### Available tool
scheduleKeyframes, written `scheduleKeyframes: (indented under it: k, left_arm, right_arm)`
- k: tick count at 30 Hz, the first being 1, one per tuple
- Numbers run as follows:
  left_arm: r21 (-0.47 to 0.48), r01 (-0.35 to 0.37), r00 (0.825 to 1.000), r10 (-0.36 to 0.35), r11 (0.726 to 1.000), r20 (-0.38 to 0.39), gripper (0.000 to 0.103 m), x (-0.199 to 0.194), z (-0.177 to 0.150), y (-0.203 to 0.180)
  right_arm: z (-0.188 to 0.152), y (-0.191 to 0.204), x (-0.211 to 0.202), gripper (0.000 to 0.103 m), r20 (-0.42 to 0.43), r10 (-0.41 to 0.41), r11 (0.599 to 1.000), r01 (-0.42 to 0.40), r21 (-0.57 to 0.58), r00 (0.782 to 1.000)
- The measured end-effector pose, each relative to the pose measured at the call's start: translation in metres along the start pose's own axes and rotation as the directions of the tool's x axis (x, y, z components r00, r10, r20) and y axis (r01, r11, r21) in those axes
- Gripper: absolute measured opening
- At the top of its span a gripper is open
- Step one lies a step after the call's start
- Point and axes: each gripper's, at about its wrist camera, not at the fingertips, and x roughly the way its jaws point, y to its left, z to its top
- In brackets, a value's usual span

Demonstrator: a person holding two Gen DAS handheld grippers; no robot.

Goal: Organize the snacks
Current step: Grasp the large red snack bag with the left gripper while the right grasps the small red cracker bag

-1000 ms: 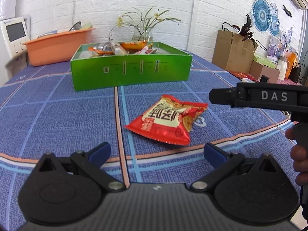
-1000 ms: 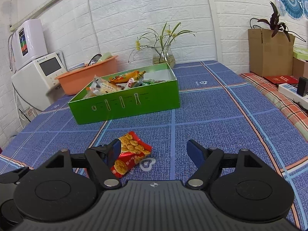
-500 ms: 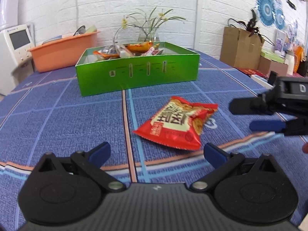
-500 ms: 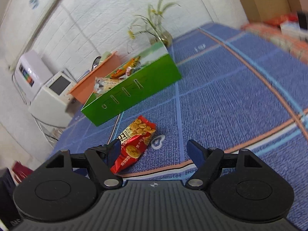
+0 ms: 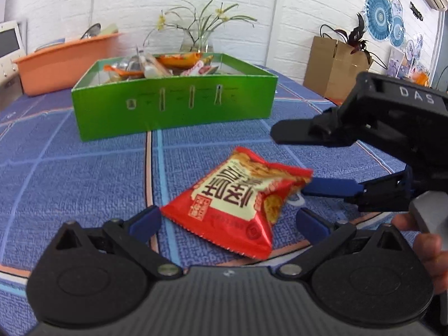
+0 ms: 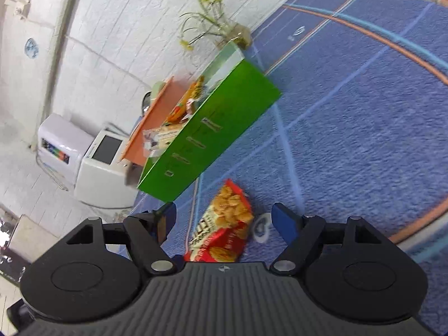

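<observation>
A red snack packet (image 5: 235, 201) lies on the blue patterned cloth in front of a green box (image 5: 173, 106) that holds several snacks. My left gripper (image 5: 229, 221) is open, low over the cloth, with the packet's near edge between its blue fingertips. My right gripper (image 5: 289, 162) comes in from the right, rolled on its side and open, one finger above the packet's right end and the blue one level with it. In the right wrist view the packet (image 6: 226, 212) sits between the open right gripper (image 6: 224, 215) fingers, with the green box (image 6: 212, 128) beyond.
An orange tub (image 5: 67, 58) and a glass vase of flowers (image 5: 198, 36) stand behind the green box. A cardboard box (image 5: 336, 64) sits at the back right. A white appliance (image 6: 103, 162) stands off the table's left. A hand (image 5: 428, 252) holds the right gripper.
Both grippers have closed in on the red packet. The right gripper rolled onto its side and dropped to the packet's right end. The left gripper moved forward until the packet reached its fingertips.
</observation>
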Motion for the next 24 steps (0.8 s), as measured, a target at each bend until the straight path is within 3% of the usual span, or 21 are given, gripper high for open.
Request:
scheduleKeyframes:
  k: [11,17,24]
  left_arm:
    - [-0.004,0.012,1.000,-0.012,1.000,-0.001,0.103,0.000,0.001,-0.001]
    - [0.102,-0.079,0.996,0.083,0.992,-0.039,0.103,0.009,0.002,-0.019]
    - [0.057,-0.132,0.990,0.134,0.990,-0.035,0.103,0.012,0.004,-0.013]
  right_arm:
    - [-0.009,0.010,0.007,0.103,0.001,0.002,0.980,-0.002,-0.198,1.000]
    - [-0.004,0.008,0.012,0.103,-0.003,0.015,0.979,-0.016,-0.204,1.000]
    - [-0.005,0.009,0.013,0.103,-0.002,0.022,0.975,-0.022,-0.222,1.000]
